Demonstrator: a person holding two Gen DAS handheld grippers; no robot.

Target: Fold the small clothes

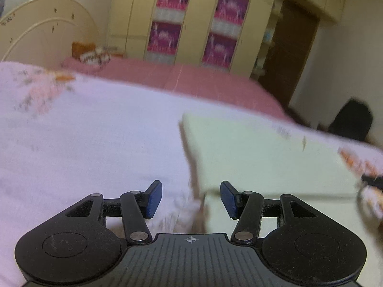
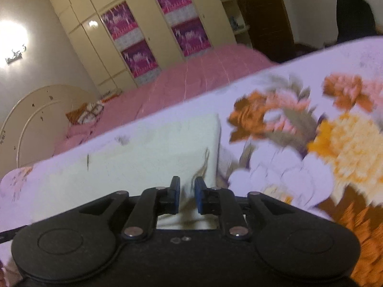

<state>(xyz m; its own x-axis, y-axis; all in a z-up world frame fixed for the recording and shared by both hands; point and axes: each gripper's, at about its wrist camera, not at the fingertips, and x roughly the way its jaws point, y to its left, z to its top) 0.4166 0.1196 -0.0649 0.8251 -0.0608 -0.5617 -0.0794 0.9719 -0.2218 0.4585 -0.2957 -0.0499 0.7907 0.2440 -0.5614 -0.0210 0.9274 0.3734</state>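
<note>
A pale cream folded garment (image 1: 258, 153) lies flat on a lilac floral bedspread (image 1: 95, 138). My left gripper (image 1: 190, 198) is open and empty, its blue pads (image 1: 154, 198) straddling the garment's near left corner just above the cloth. In the right wrist view the same garment (image 2: 148, 148) lies ahead. My right gripper (image 2: 187, 197) is nearly shut over the garment's near right corner, with a narrow gap between the pads (image 2: 199, 197). I cannot tell whether cloth is pinched there.
The bedspread (image 2: 311, 124) has large orange and yellow flowers at the right. A pink bed sheet (image 1: 196, 79) with a cushion (image 1: 83, 50) lies beyond, then a cream headboard (image 1: 43, 31), wardrobes with purple panels (image 1: 167, 19) and a dark door (image 1: 292, 55).
</note>
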